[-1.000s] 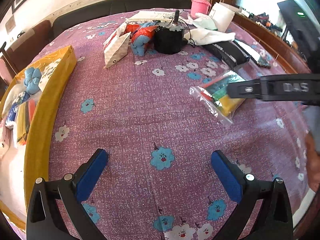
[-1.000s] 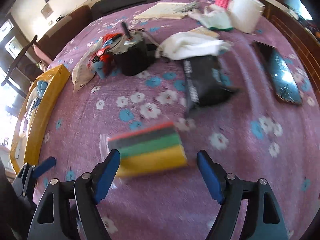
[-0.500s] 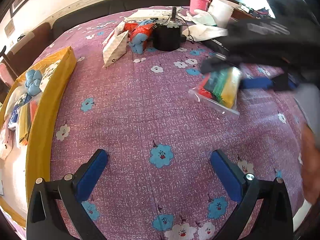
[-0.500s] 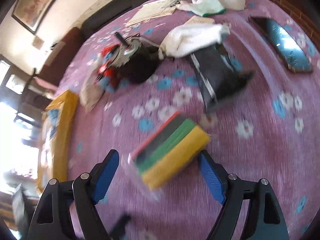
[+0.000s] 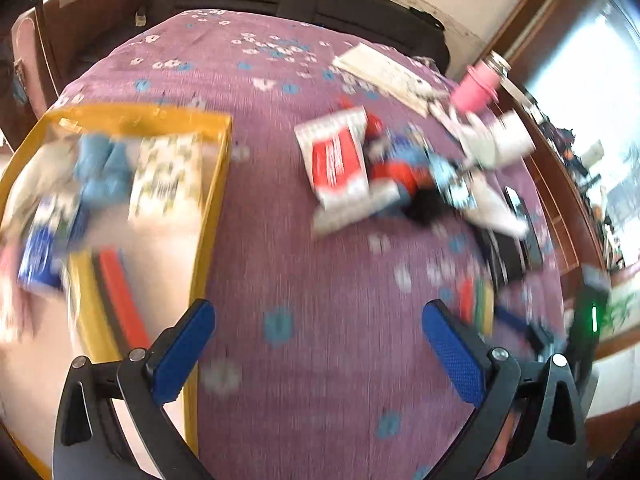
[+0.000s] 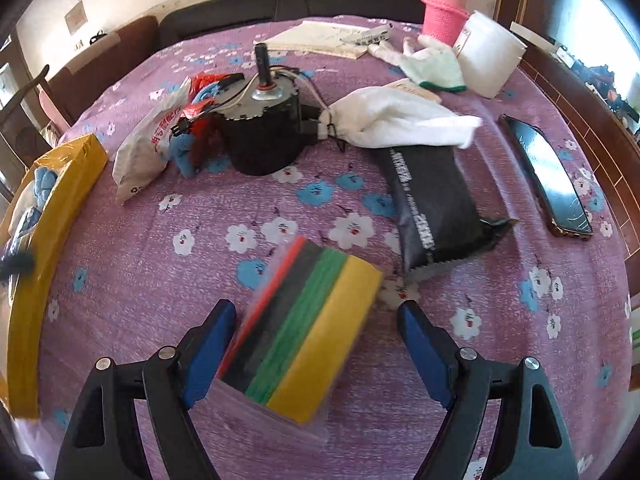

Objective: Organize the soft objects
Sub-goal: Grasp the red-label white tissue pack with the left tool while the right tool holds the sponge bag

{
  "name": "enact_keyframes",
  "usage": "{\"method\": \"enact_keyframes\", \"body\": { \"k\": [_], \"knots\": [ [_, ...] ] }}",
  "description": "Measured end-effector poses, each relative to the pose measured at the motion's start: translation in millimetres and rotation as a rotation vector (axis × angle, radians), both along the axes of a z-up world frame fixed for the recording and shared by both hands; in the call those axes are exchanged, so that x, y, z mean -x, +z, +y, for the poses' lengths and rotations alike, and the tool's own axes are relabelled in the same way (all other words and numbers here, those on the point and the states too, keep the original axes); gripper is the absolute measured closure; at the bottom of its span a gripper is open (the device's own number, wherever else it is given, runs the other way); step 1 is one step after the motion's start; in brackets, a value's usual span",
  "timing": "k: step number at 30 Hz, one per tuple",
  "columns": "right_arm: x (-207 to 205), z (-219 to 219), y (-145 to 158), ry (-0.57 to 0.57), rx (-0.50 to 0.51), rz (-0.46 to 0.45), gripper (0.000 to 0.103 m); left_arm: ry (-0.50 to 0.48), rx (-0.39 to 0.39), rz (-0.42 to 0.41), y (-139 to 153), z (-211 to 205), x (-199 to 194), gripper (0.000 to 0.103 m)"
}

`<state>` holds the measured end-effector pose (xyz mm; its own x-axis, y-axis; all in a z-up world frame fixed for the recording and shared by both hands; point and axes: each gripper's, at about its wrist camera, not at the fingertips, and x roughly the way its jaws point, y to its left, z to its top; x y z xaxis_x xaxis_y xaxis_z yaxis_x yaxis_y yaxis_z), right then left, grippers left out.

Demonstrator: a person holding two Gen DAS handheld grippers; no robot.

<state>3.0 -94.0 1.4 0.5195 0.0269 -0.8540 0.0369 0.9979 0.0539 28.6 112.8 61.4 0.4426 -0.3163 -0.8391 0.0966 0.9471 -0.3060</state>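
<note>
A clear bag of striped sponges (image 6: 304, 324), red, black, green and yellow, lies on the purple flowered cloth (image 6: 160, 264) between the fingers of my right gripper (image 6: 316, 352), which is open around it. In the blurred left wrist view the same bag (image 5: 476, 304) shows at the right, beside the right gripper. My left gripper (image 5: 320, 352) is open and empty above the cloth, next to the yellow box (image 5: 208, 216). The box holds a blue soft toy (image 5: 104, 168), a patterned cloth (image 5: 164, 176) and other soft items.
A black motor (image 6: 264, 128), a white plastic bag (image 6: 148, 144), a white towel (image 6: 400, 120), a black pouch (image 6: 432, 208), a phone (image 6: 548, 172), gloves (image 6: 428, 64), a pink bottle (image 6: 444, 12), a white cup (image 6: 488, 52) and a booklet (image 6: 324, 36) lie on the cloth.
My left gripper has swung left towards the yellow box, blurring its view. My right gripper has settled lower, with the sponge bag resting on the cloth between its open fingers.
</note>
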Motion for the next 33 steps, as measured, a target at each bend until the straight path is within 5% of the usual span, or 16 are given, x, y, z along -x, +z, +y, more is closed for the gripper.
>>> {"method": "enact_keyframes", "body": {
  "k": [9, 17, 18, 22, 33],
  "knots": [
    [14, -25, 2, -0.007, -0.094, -0.040, 0.017, -0.010, -0.044, 0.020, -27, -29, -99, 0.000],
    [19, -37, 3, -0.019, -0.188, -0.043, 0.017, -0.037, -0.160, 0.009, -36, -48, -126, 0.001],
    [19, -39, 3, -0.022, -0.200, -0.042, 0.017, -0.038, -0.154, 0.007, -35, -48, -127, 0.004],
    [21, -36, 5, -0.025, -0.195, -0.039, 0.017, -0.052, -0.152, -0.011, -32, -42, -127, 0.044],
    [14, -33, 2, -0.022, -0.158, -0.061, 0.015, -0.202, -0.246, -0.110, -16, -44, -73, 0.047]
  ]
}}
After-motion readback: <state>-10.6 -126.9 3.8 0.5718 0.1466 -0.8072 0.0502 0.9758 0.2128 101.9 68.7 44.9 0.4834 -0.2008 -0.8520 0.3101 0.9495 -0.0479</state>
